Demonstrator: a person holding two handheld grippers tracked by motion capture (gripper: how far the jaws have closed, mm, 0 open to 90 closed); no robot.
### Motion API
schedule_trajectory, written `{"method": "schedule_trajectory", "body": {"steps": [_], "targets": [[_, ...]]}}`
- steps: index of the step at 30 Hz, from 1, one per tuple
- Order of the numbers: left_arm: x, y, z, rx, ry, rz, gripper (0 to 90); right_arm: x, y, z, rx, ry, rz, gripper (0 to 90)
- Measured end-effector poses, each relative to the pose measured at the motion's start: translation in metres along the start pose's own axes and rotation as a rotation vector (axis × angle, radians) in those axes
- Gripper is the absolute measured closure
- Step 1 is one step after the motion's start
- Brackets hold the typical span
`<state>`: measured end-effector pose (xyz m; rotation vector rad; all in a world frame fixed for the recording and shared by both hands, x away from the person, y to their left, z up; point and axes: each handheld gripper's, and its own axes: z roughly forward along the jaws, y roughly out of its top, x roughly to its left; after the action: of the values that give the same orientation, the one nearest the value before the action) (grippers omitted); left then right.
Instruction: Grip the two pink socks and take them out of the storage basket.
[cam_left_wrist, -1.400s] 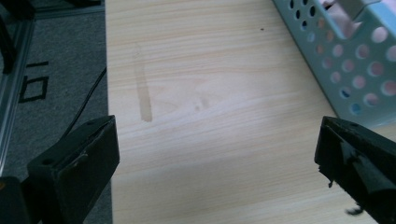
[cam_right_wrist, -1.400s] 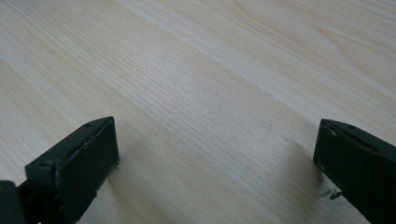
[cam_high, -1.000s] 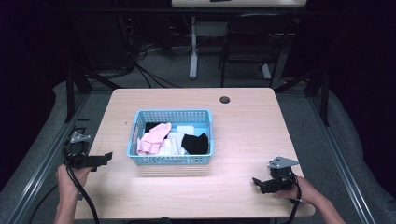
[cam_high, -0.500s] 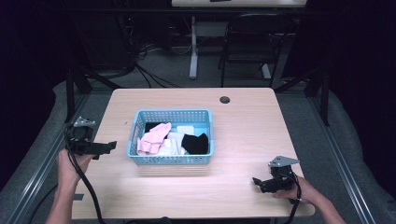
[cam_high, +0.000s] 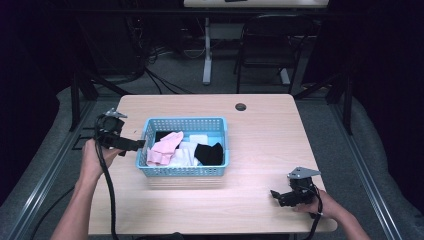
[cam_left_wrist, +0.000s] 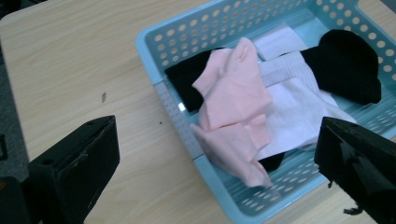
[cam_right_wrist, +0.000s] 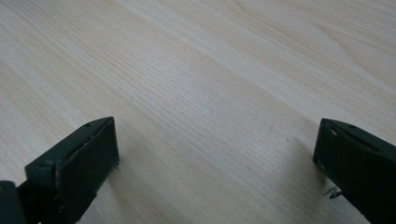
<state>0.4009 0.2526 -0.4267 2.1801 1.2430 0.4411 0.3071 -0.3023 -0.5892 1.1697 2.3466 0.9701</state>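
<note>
L gripper sits just off the left wall of the blue basket, fingers spread wide, nothing between them. In the left gripper view they frame the pink cloth, which lies on top of the pile at the basket's left end, one fold spilling toward the near rim. Looks like the reach-in step for that cloth.

To do it well, imo: lift over the rim first, don't drag across it, since the basket is light plastic and would likely slide. Come down on the raised pink ridge near its middle, not the edge fold, so the white cloth underneath doesn't come along. Keep fingers wide until they straddle the fabric, then close firmly; soft cloth slips from a shallow pinch. Black cloth at the far end is well apart, no worry there.

R gripper rests low near the front right corner of the bench, fingers also wide, over bare wood, well apart from the basket. Could steady the basket wall if it shifts.

Surface: pale wood-grain bench, smooth, w/ a small dark cable hole near the back edge. Room: dark, grey floor, cables and a chair behind the bench.
</note>
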Motion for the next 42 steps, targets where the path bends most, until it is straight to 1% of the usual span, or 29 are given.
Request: {"method": "schedule_trajectory", "body": {"steps": [3, 4, 5, 7, 9, 11, 15, 20, 22, 23, 25, 27, 29, 32, 33, 34, 35, 36, 38, 39, 40, 41, 42], "targets": [[-0.007, 0.011, 0.009, 0.015, -0.012, 0.017, 0.1, 0.0, 0.0, 0.0, -0.005, 0.0, 0.006, 0.0], [-0.009, 0.014, 0.012, 0.021, -0.009, 0.022, 0.0, 0.001, 0.0, 0.0, -0.004, -0.001, 0.005, 0.0], [-0.012, 0.018, 0.018, 0.031, -0.015, 0.024, 0.0, 0.0, 0.0, 0.0, -0.002, -0.004, 0.003, 0.0], [-0.014, 0.022, 0.024, 0.043, -0.029, 0.025, 0.0, 0.001, 0.0, 0.0, -0.003, -0.002, 0.004, 0.0], [-0.017, 0.027, 0.033, 0.069, -0.029, 0.037, 0.0, 0.0, 0.0, 0.0, -0.002, -0.003, 0.003, 0.0], [-0.02, 0.032, 0.04, 0.089, -0.037, 0.042, 0.0, 0.0, 0.0, 0.0, -0.003, -0.003, 0.005, 0.0], [-0.022, 0.037, 0.054, 0.126, -0.042, 0.048, 0.1, 0.0, 0.0, 0.0, -0.003, -0.003, 0.005, 0.0], [-0.023, 0.041, 0.074, 0.185, -0.066, 0.068, 2.9, 0.0, 0.0, 0.0, 0.0, -0.004, 0.003, 0.0], [-0.023, 0.042, 0.083, 0.202, -0.065, 0.078, 5.3, 0.0, 0.0, 0.0, -0.002, -0.004, 0.005, 0.0], [-0.023, 0.042, 0.083, 0.202, -0.065, 0.078, 7.2, 0.0, 0.0, 0.0, -0.002, -0.004, 0.005, 0.0], [-0.022, 0.042, 0.092, 0.217, -0.07, 0.081, 7.8, 0.0, 0.0, 0.0, -0.002, -0.004, 0.005, 0.0], [-0.021, 0.042, 0.098, 0.231, -0.061, 0.085, 11.4, 0.0, 0.0, 0.0, -0.002, -0.003, 0.004, 0.0], [-0.02, 0.042, 0.103, 0.244, -0.064, 0.085, 15.0, 0.0, 0.0, 0.0, -0.002, -0.004, 0.005, 0.0], [-0.02, 0.043, 0.11, 0.261, -0.065, 0.094, 21.1, 0.0, 0.0, 0.0, -0.002, -0.003, 0.004, 0.0], [-0.021, 0.043, 0.112, 0.27, -0.061, 0.089, 23.6, 0.0, 0.0, 0.0, -0.002, -0.003, 0.005, 0.0], [-0.021, 0.043, 0.114, 0.281, -0.062, 0.098, 26.3, 0.0, 0.0, 0.0, -0.002, -0.003, 0.005, 0.0], [-0.021, 0.043, 0.116, 0.283, -0.064, 0.089, 30.2, 0.0, 0.0, 0.0, -0.002, -0.003, 0.005, 0.0], [-0.021, 0.043, 0.117, 0.291, -0.064, 0.097, 30.2, 0.0, 0.0, 0.0, -0.002, -0.003, 0.005, 0.0], [-0.022, 0.043, 0.121, 0.305, -0.056, 0.097, 33.4, 0.0, 0.0, 0.0, 0.0, -0.004, 0.004, 0.0], [-0.022, 0.042, 0.123, 0.316, -0.059, 0.102, 36.0, 0.0, 0.0, 0.0, 0.0, -0.004, 0.003, 0.0], [-0.023, 0.042, 0.124, 0.321, -0.056, 0.102, 36.0, 0.0, 0.0, 0.0, 0.0, -0.004, 0.003, 0.0], [-0.023, 0.041, 0.127, 0.332, -0.05, 0.095, 38.1, 0.0, 0.0, 0.0, 0.0, -0.004, 0.003, 0.0], [-0.023, 0.041, 0.127, 0.332, -0.05, 0.095, 38.4, 0.0, 0.0, 0.0, 0.0, -0.004, 0.003, 0.0]]}}
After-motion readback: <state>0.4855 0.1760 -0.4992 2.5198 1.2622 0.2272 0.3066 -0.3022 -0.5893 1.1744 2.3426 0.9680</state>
